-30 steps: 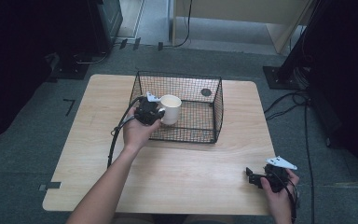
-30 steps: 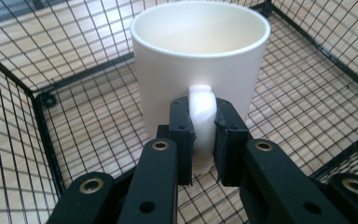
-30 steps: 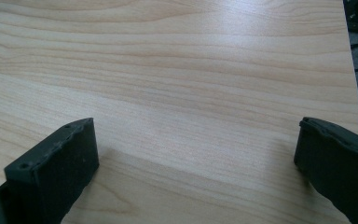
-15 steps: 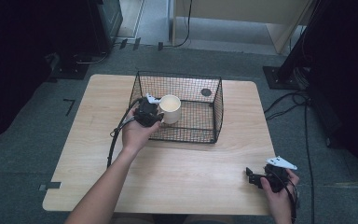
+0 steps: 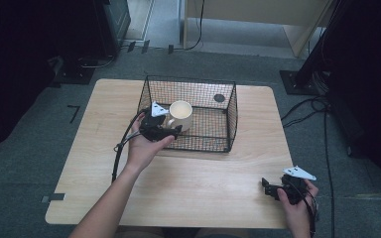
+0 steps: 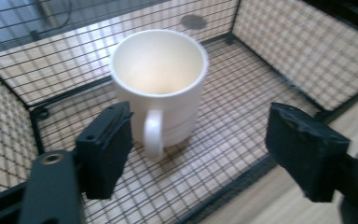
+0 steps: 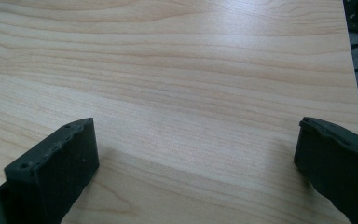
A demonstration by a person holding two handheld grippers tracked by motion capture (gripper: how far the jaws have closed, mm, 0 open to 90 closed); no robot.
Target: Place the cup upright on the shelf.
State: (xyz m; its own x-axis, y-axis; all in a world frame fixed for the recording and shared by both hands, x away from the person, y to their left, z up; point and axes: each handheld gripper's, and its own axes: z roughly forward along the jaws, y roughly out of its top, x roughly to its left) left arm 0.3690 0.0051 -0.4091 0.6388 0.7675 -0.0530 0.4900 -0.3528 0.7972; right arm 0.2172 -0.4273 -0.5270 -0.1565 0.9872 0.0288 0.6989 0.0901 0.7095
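White ceramic mug stands released in wire basket; left gripper jaws, just opened, could snag its handle withdrawing. Right gripper jaws apart, empty.

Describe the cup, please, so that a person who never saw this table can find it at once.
On the wooden table stands a black wire basket. Inside it, near its left wall, the cream mug stands upright, handle toward the person's open left gripper. The only other thing there is a small dark disc.
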